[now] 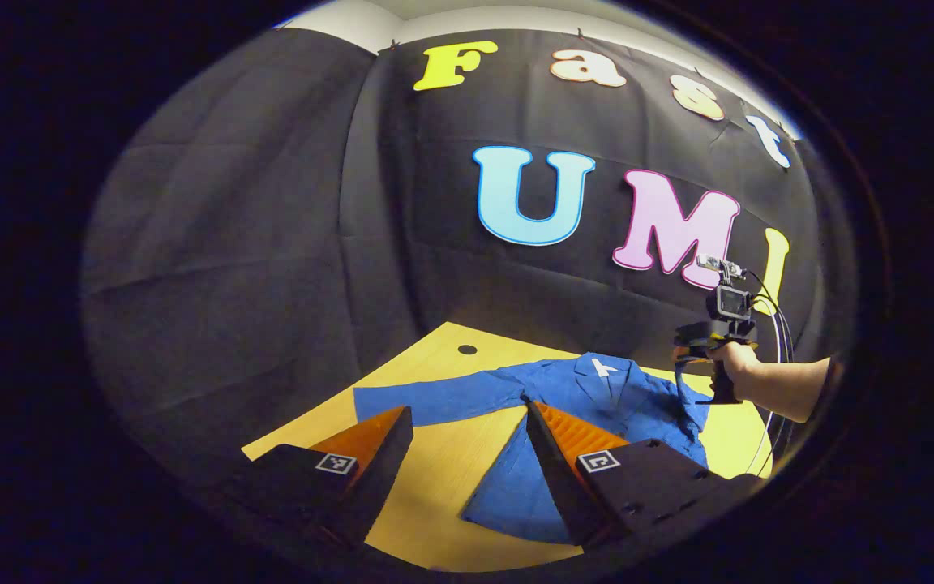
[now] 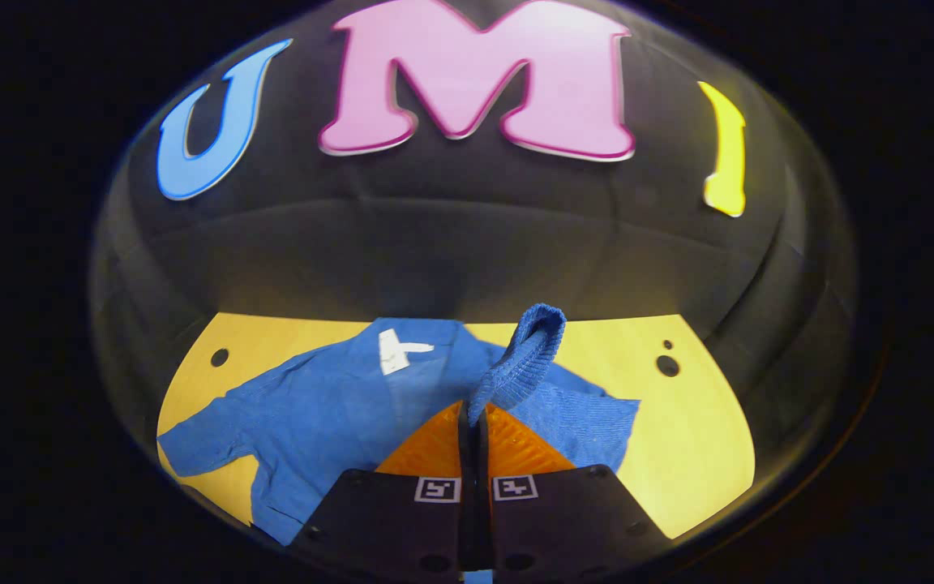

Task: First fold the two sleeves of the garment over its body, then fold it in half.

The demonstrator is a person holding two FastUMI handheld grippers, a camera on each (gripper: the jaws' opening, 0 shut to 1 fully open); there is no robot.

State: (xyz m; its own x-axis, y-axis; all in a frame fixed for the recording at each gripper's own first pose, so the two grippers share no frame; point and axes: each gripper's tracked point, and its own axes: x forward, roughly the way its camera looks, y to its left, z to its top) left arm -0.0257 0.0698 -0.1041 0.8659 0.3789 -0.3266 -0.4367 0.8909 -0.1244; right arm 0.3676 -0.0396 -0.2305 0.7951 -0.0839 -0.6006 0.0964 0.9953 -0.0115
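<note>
A blue garment [image 2: 329,405] lies face up on the yellow table [image 2: 694,438], its collar with a white label [image 2: 398,353] toward the wall. My right gripper [image 2: 473,415] is shut on the cuff of one sleeve [image 2: 525,353], which is lifted off the table and stands up above the fingers. The other sleeve [image 1: 426,397] lies spread out flat to the side. My left gripper [image 1: 467,426] is open, fingers wide apart, low over the near part of the garment [image 1: 516,487] and holding nothing. In the left gripper view a hand [image 1: 739,361] holds the right gripper [image 1: 690,397] over the garment's far side.
The table has small dark holes [image 2: 667,365] near its back corners [image 1: 467,349]. The black cloth wall [image 1: 272,243] stands right behind the table. Bare tabletop [image 1: 434,487] lies beside the garment, and more bare tabletop [image 2: 702,478] shows in the right gripper view.
</note>
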